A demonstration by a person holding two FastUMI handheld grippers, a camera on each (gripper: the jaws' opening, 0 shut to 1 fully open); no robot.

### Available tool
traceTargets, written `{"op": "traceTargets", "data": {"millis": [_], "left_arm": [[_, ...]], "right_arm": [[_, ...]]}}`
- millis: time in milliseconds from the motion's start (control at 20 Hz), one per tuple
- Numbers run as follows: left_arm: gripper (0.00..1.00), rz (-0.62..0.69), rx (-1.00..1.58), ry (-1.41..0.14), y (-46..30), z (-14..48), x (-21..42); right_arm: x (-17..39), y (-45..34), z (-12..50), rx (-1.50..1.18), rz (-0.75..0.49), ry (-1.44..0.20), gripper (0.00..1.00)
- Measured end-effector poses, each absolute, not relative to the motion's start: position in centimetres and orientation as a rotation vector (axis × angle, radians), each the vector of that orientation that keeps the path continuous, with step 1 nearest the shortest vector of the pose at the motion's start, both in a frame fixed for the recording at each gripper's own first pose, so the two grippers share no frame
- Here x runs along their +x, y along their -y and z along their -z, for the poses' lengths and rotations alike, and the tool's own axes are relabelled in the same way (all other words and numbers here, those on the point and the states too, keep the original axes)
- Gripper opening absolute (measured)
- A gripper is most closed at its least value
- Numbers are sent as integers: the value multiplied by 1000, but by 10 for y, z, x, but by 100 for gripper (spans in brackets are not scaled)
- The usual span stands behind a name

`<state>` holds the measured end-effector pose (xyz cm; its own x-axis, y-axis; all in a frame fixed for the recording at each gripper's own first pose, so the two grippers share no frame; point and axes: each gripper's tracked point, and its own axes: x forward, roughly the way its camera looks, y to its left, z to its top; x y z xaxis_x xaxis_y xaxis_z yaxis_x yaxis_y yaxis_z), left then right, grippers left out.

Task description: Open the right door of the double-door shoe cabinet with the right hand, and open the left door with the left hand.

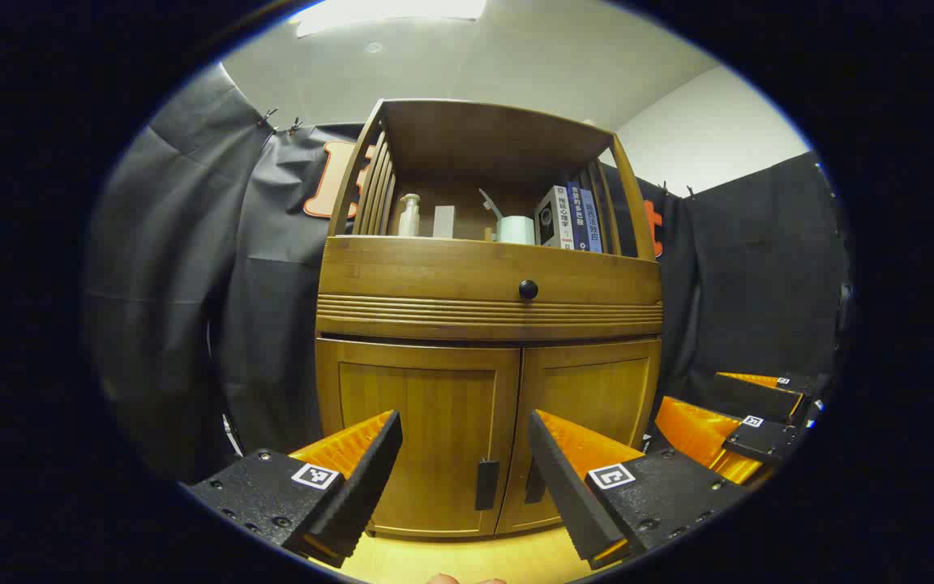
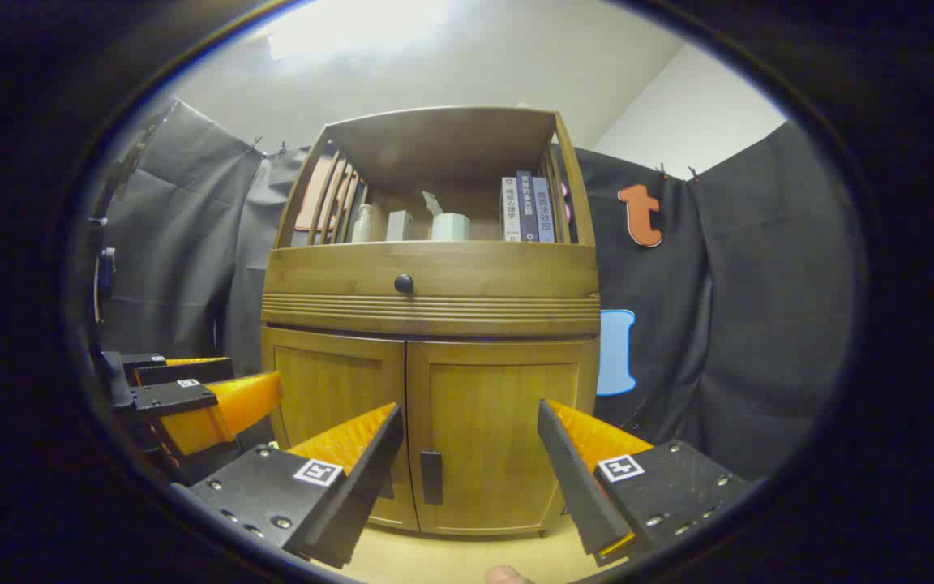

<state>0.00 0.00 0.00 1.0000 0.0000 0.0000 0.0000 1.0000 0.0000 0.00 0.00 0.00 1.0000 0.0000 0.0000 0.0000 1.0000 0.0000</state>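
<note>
Left gripper view: upright shoe cabinet (image 1: 483, 357), doors facing camera

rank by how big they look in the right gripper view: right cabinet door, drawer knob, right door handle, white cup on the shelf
1. right cabinet door, by far the largest
2. white cup
3. right door handle, slimmer than the cup though taller, so these two are close
4. drawer knob, smallest

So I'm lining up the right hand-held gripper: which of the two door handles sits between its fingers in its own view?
The right door's handle; the left door's handle is half hidden behind its left finger.
</note>
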Motion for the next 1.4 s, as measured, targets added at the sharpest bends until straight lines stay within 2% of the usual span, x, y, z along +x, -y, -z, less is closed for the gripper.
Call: {"op": "traceTargets", "data": {"millis": [50, 200, 250, 400, 450, 750, 1100, 1250, 1300, 1400], "left_arm": [[96, -5, 0, 0, 0, 0, 0], [93, -19, 5, -1, 0, 1, 1], [96, -21, 7, -1, 1, 1, 2], [93, -23, 14, 4, 4, 1, 3], [96, -24, 18, 5, 4, 0, 3], [93, -34, 30, 23, 6, -3, 4], [92, -158, 86, 12, -42, 0, -12], [92, -269, 138, -4, -79, 2, -25], [96, -302, 148, -10, -91, 2, -29], [92, -364, 157, -22, -110, 1, -36]], "right_arm": [[1, 0, -1, 1, -3, 2, 100], [2, 2, 2, 5, -8, 1, 100], [3, 3, 2, 4, -8, -1, 100], [4, 6, 4, 7, -9, -2, 99], [5, 6, 5, 10, -8, -4, 99], [12, 8, 13, -3, -13, -17, 99], [58, -25, 77, -41, -92, -143, 98], [86, -43, 117, -65, -124, -216, 94], [96, -45, 129, -74, -125, -234, 87], [111, -50, 147, -90, -116, -266, 75]]}}
